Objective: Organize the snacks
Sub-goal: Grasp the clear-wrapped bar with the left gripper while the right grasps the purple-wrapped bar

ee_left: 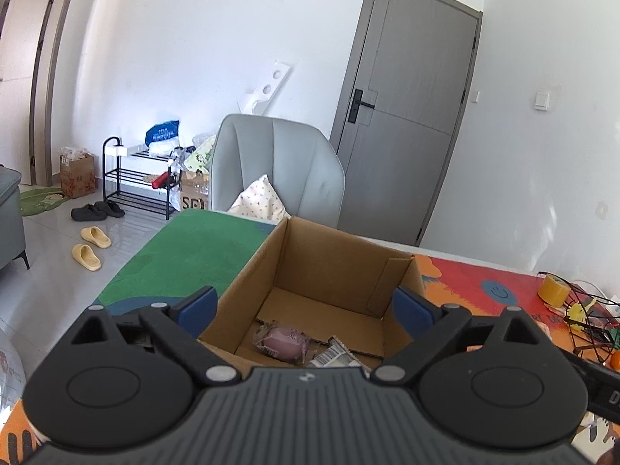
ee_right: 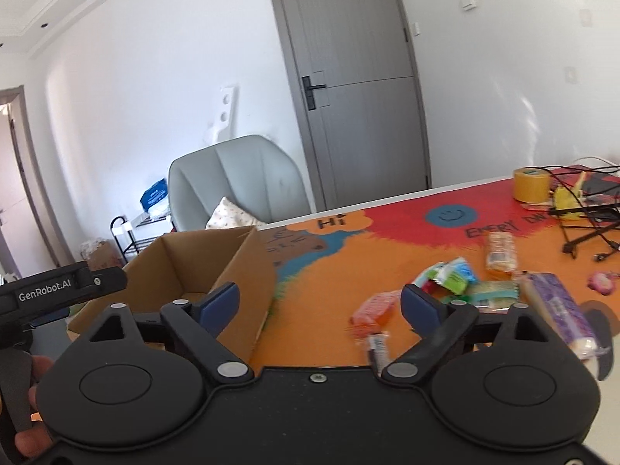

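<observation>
**Snacks partly boxed, most left on the table**

Box holds two items so far: a pink pack and a barcoded wrapper on its floor. Left gripper hangs above it, jaws spread, carrying nothing. Right gripper is likewise released and empty, aimed at the table where the orange pack, green pack, purple pack and others wait. By my reckoning, the job is well short of half done.
</observation>
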Available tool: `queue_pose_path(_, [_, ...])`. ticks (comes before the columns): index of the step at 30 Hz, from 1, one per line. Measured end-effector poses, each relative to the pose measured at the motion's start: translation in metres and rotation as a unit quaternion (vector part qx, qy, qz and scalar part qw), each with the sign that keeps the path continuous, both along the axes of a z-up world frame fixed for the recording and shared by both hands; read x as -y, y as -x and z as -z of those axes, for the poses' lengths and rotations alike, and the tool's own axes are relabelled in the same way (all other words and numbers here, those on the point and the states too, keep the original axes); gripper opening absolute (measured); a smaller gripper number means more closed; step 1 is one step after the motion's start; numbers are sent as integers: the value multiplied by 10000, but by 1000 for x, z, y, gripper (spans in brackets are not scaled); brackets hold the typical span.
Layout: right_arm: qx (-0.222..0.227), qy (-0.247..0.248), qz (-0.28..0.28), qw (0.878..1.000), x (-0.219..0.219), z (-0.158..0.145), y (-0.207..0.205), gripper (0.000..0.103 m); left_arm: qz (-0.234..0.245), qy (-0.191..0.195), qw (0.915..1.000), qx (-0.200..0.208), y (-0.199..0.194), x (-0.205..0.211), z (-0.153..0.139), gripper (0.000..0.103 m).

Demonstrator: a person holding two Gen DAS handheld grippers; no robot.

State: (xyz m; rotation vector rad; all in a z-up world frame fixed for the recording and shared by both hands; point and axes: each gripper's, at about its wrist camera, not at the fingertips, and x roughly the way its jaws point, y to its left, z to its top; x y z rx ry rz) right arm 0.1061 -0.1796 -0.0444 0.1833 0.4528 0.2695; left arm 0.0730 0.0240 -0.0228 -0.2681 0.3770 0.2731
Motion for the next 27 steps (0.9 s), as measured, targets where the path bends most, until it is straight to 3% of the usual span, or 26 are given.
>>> queue_pose_path(7, [-17, 17, 321, 9995, 28, 3, 8, 99, 36, -133, 9997, 211, 6, 21, -11, 97])
queue_pose_path(27, [-243, 61, 971, 9950, 107, 23, 23, 100, 1337, -471, 9899, -97, -13, 113, 5, 97])
